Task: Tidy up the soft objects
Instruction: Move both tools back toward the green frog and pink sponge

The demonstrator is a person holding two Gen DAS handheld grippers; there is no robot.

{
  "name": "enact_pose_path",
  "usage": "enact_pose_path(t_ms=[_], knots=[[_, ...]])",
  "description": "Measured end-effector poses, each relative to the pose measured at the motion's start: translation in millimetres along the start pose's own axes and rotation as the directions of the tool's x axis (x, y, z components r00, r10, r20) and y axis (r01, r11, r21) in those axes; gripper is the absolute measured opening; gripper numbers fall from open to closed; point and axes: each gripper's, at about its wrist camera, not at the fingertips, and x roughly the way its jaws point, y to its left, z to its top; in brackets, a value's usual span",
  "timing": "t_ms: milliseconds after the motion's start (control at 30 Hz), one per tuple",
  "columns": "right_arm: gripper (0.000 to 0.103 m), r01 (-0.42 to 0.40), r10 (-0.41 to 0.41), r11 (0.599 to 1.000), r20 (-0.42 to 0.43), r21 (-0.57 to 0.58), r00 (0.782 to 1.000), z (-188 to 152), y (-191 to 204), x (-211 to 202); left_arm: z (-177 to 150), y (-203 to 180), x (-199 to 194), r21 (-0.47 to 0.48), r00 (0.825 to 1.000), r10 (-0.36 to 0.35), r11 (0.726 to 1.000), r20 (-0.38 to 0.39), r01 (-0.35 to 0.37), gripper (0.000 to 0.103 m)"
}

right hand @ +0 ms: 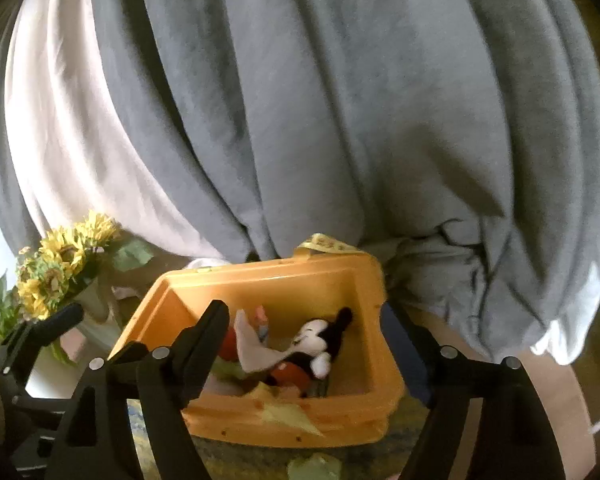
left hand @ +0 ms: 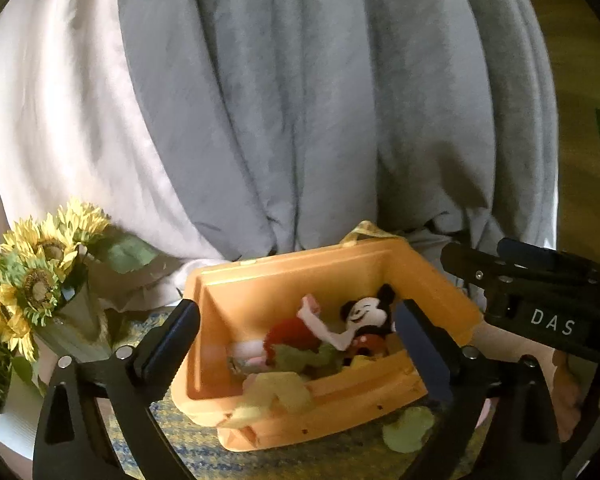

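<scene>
While both of our grippers hang above the near rim of the orange bin (left hand: 332,264), we hold nothing in either one. Our left gripper (left hand: 300,344) stands spread wide, its fingers astride the bin's near opening, and nothing sits between the pads. Our right gripper (right hand: 308,344) is likewise spread and empty, its fingers framing the bin from the other side.

Inside the bin lie the soft things: a mouse plush (left hand: 366,316) rests against the far right corner, its body slanting from that corner down toward the bin's middle, and a pale cloth (right hand: 256,348) drapes across it from the left. Green and yellow felt pieces (left hand: 284,392) spill over the bin's near wall. One green felt leaf (left hand: 410,428) lies outside, on the woven mat just beside the bin's near right corner.

We judge that this stray leaf is what the next move turns on. It lies below and slightly right of our left gripper, close under the right finger, and low in the right wrist view too, between the right gripper's fingers. Which hand is nearer we cannot tell; either would need to dip down toward the mat. A vase of sunflowers (left hand: 36,276) stands left of the bin, well clear.
</scene>
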Motion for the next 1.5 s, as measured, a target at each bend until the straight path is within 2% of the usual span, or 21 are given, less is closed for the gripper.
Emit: enact_pose_path(t_ms=[433, 700, 1100, 1333, 1500], knots=[[0.083, 0.15, -0.15, 0.989, 0.037, 0.014, 0.988, -26, -31, -61, -21, -46, -34, 0.089, 0.997, -0.061, 0.994, 0.041, 0.057, 0.102], [0.083, 0.215, -0.215, 0.976, -0.027, 0.021, 0.976, -59, -44, -70, -48, -68, -35, 0.179, 0.996, -0.084, 0.981, 0.03, 0.077, 0.102], [0.083, 0.215, -0.203, 0.976, -0.221, 0.029, 0.954, -110, -60, -42, -93, -86, 2, 0.251, 0.987, -0.131, 0.956, -0.098, 0.152, 0.099], [0.082, 0.216, -0.196, 0.976, -0.289, 0.04, 0.937, -124, -67, -19, -111, -91, 32, 0.244, 0.969, -0.176, 0.945, -0.176, 0.216, 0.093], [0.077, 0.216, -0.186, 0.975, -0.335, 0.054, 0.924, -134, -73, -4, -121, -95, 51, 0.259, 0.955, -0.193, 0.933, -0.223, 0.249, 0.087]])
